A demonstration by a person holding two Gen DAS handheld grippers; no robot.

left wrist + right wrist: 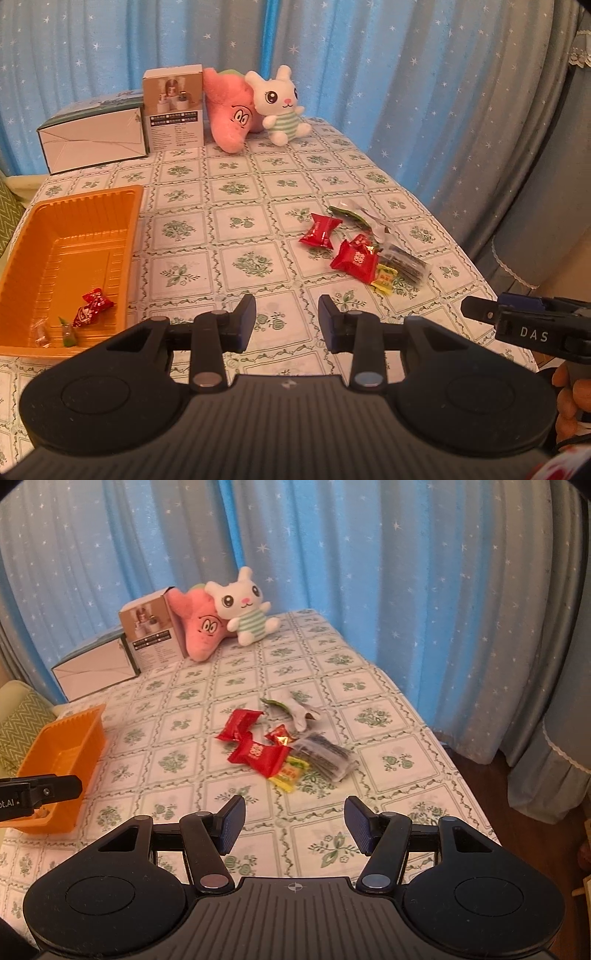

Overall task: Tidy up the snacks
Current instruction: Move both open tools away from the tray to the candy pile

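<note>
While both tongs hang released and empty, left tongs [287, 322] sit at lower centre beside the orange tray [122, 206], likely after a drop; right tongs [294, 824] face the snack pile [284, 749] mid-frame on the tabletop [388, 701], probably next pick.

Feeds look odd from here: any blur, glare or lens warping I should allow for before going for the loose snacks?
Left wrist view: warm tint, no glare, snack pile sharp, curtains bowed by fisheye, dark vignette in the corners. Right wrist view: same tint and curvature, orange tray slightly soft at the left edge.
</note>
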